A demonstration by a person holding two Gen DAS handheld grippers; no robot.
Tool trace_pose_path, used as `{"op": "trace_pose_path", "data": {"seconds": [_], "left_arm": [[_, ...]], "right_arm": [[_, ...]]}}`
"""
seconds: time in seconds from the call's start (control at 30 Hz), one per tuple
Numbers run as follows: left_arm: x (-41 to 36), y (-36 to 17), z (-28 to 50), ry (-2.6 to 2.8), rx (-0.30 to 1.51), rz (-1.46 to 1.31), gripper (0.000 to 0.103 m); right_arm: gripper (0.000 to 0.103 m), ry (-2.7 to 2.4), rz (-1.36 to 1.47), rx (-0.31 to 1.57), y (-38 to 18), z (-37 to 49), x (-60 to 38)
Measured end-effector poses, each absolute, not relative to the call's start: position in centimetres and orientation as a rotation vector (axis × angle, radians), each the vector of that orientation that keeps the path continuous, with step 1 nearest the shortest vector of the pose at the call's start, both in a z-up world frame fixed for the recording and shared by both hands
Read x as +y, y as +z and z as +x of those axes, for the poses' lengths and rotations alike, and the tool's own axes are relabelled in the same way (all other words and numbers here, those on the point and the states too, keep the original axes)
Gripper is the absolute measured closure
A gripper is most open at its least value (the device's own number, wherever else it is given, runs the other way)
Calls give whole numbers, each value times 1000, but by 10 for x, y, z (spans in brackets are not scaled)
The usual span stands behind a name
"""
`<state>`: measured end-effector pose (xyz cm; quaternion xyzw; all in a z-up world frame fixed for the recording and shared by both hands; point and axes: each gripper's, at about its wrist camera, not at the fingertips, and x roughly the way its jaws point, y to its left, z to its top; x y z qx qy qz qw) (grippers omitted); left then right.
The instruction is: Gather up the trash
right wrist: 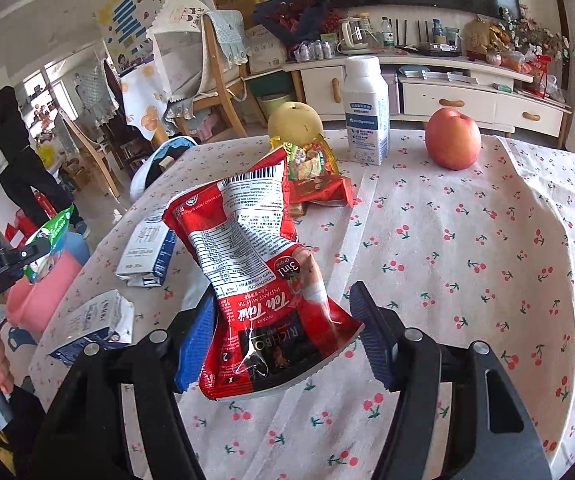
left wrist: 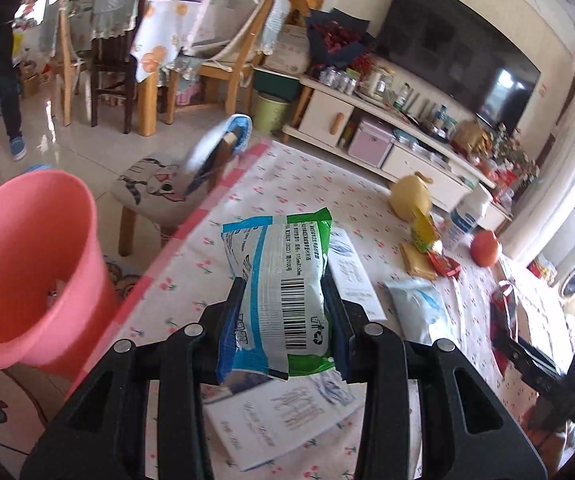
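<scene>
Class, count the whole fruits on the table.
2: a yellow pear at the far edge behind the wrappers, and a red apple right of the milk bottle. Others may be hidden.

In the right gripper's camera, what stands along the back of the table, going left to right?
Yellow pear → white milk bottle → red apple.

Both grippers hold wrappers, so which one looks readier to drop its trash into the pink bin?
Left, probably: the left gripper holds its green-blue packet near the pink bin.
</scene>
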<state>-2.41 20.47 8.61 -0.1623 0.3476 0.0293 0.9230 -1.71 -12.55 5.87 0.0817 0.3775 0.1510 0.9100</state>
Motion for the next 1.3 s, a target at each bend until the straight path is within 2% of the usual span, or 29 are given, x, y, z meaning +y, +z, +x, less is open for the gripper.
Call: {"op": "trace_pose_path", "data": {"seconds": [0.5,0.57,0.83,1.3], "left_arm": [[298,99,-35,292,631,-443,63],[312,103,-39,328,610,-460,73],[372,97,-52,395,595,-627,73],[433,93,-77,488,521,-800,73]], "right_arm": [[37,538,269,830,83,-35,-8],[37,579,267,826,89,-33,16],[37,726,162,801,113,-26,127],[37,809,-5,823,101,-23,239]]}}
